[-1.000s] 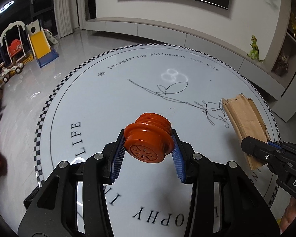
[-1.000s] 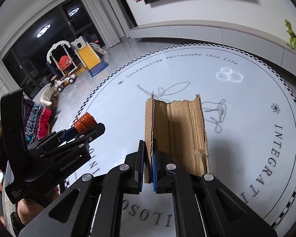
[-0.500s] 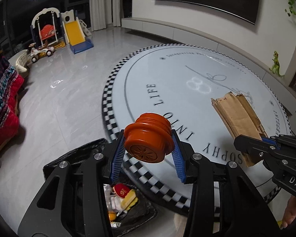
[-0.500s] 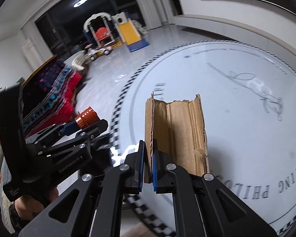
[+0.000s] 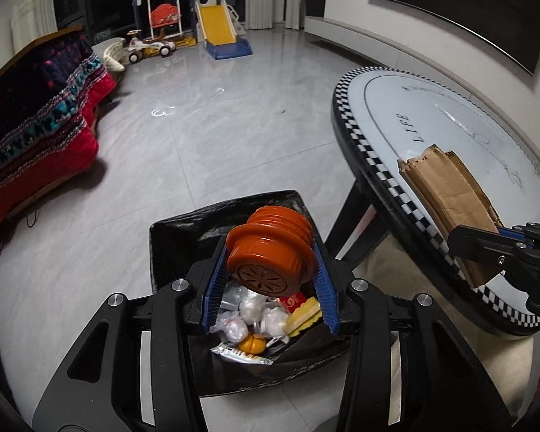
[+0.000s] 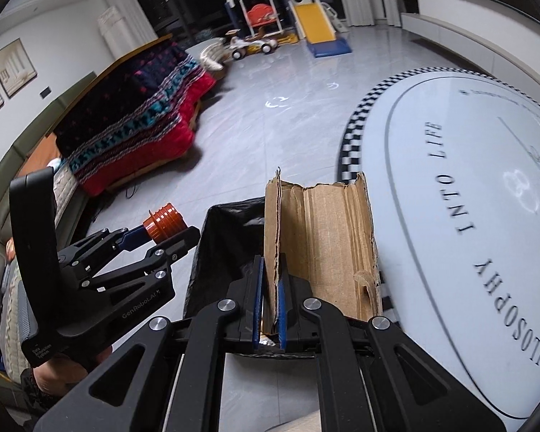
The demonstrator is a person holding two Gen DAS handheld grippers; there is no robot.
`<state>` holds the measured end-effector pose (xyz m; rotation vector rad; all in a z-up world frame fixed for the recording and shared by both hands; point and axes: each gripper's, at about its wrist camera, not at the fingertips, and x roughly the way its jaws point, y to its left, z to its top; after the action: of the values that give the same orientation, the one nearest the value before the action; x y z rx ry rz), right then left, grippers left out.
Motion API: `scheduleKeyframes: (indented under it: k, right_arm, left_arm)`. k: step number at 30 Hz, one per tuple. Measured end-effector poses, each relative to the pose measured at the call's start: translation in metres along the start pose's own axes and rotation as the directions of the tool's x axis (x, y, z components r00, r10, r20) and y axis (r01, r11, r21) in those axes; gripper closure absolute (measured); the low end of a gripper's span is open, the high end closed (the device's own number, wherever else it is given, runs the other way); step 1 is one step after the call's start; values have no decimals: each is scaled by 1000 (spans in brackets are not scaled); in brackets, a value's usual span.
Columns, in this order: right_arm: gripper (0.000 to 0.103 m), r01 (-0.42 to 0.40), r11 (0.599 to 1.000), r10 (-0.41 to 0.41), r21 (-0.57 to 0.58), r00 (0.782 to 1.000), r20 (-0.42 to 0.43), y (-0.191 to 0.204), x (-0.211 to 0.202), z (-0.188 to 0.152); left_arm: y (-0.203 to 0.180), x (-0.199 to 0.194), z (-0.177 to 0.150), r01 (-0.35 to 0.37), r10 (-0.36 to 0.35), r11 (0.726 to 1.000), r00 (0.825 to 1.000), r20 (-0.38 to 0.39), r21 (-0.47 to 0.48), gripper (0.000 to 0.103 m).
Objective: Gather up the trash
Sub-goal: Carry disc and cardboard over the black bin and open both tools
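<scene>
Left tool (image 5: 270, 284): blue pads clamped on either side of an orange ribbed cap (image 5: 270, 252), flat patterned face toward the camera. The cap hangs over the open mouth of the trash bin (image 5: 169, 237) (black liner, standing on the grey tiled floor (image 5: 198, 144)). Seen from the right wrist view, the same tool (image 6: 162, 232) sits to the left, cap (image 6: 163, 219) gripped at its tip.

Right tool (image 6: 270, 306): pads together on the thin folded edge of a torn piece of corrugated cardboard (image 6: 324, 244), which stands upright out of the grip. In the left wrist view the cardboard (image 5: 446, 194) is above the checkered rim of the round white surface (image 5: 450, 115), to the right of the bin.

Bin contents: clear crumpled plastic wrappers (image 5: 244, 309), a yellow ridged piece (image 5: 302, 318), a red packet (image 5: 293, 300), a small orange item (image 5: 252, 343), a silver wrapper (image 5: 241, 354).

Surroundings: sofa with a red and patterned blanket (image 5: 36, 136); toy slide (image 5: 219, 28) and swing (image 5: 163, 14) at the far wall; ride-on car (image 5: 151, 46) beside them.
</scene>
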<state>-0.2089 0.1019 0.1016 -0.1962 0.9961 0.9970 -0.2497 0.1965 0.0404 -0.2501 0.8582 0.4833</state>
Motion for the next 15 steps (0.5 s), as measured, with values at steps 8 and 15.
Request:
scheduleKeyframes:
  k: [8, 15]
  right_arm:
    - [95, -54, 997, 48, -54, 993, -106, 34, 31, 2]
    - [50, -49, 998, 43, -45, 992, -120, 44, 35, 4]
  left_arm:
    - [52, 3, -27, -49, 46, 996, 998, -46, -79, 59]
    - [84, -6, -31, -169, 167, 969, 986, -25, -179, 6]
